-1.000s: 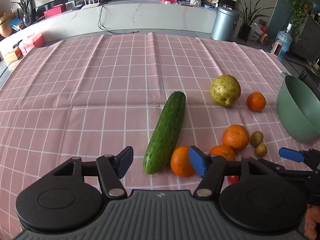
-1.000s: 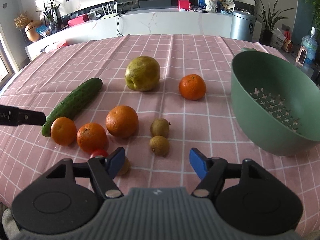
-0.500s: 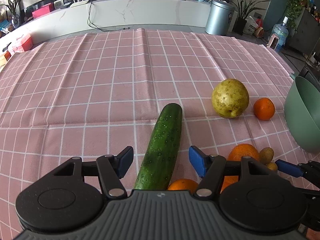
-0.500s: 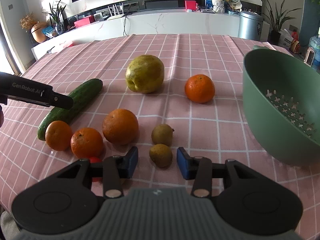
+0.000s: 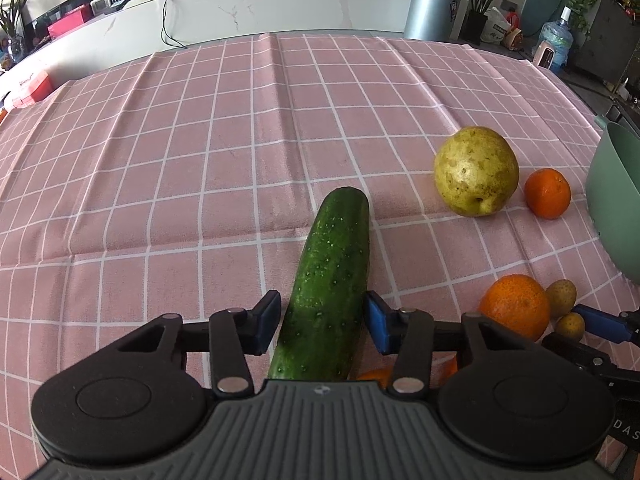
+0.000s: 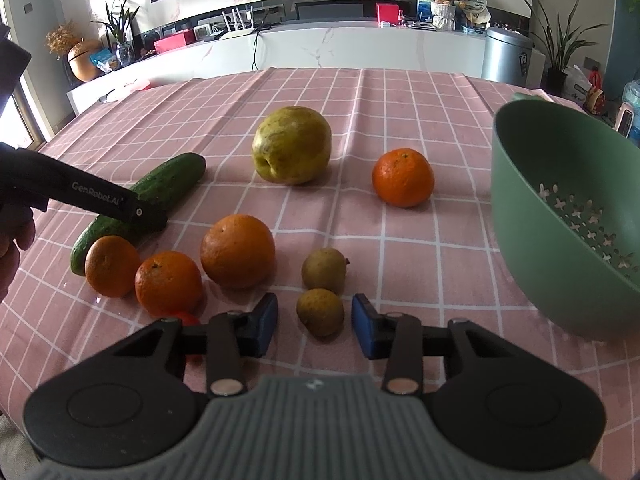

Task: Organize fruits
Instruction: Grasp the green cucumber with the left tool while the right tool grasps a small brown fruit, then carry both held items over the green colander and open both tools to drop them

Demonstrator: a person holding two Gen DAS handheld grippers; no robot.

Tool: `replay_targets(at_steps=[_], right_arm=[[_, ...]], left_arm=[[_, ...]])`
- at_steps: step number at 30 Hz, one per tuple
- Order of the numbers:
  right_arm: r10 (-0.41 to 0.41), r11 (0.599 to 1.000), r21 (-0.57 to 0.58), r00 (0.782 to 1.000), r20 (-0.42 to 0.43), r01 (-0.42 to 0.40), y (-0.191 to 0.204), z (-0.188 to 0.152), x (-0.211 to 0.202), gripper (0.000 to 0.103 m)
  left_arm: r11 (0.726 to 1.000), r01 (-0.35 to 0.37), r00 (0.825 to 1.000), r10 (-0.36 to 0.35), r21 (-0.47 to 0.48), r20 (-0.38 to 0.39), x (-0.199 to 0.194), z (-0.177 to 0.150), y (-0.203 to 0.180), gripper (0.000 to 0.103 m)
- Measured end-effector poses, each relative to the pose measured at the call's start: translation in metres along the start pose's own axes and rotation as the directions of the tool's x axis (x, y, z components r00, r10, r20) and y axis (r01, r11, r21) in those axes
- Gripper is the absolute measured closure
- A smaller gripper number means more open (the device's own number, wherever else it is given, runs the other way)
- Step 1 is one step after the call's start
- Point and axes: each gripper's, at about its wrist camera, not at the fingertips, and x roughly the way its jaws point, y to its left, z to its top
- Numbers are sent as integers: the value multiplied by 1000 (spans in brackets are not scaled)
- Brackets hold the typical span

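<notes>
A pink checked tablecloth (image 5: 240, 152) is covering the table. Behind it, a silver bin (image 6: 506, 54), 1 white counter (image 6: 360, 46) and potted plants (image 6: 560, 48) are standing.

Cloth on the surface (image 6: 400, 92): pink, white grid
Cucumber (image 5: 332, 276): dark green (pale speckles)
Pear (image 6: 292, 150): yellow-green, brown flecks
Oranges (image 6: 238, 251): bright orange
Colander bowl (image 6: 560, 216): sage green
Hand-held gripper pads (image 6: 370, 330): blue, on black arms

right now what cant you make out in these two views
- Small red fruit: right wrist view, mostly behind the right tool's finger.
- Long green cucumber: left wrist view, near end behind the left tool.
- Green perforated plastic bowl: left wrist view, cut by the right edge.
</notes>
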Motion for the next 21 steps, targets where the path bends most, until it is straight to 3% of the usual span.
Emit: replay_targets(at_steps=[8,21], right_arm=[[-10,1000,-8,1000,3,10,-2,-1,-1,82],[-14,1000,0,1000,5,14,-6,2,-7,82]], left_arm=[[1000,13,1000,-13,21,18,-1,-3,-1,56],[1000,1,999,-2,17,42,-8,-3,-2,58]])
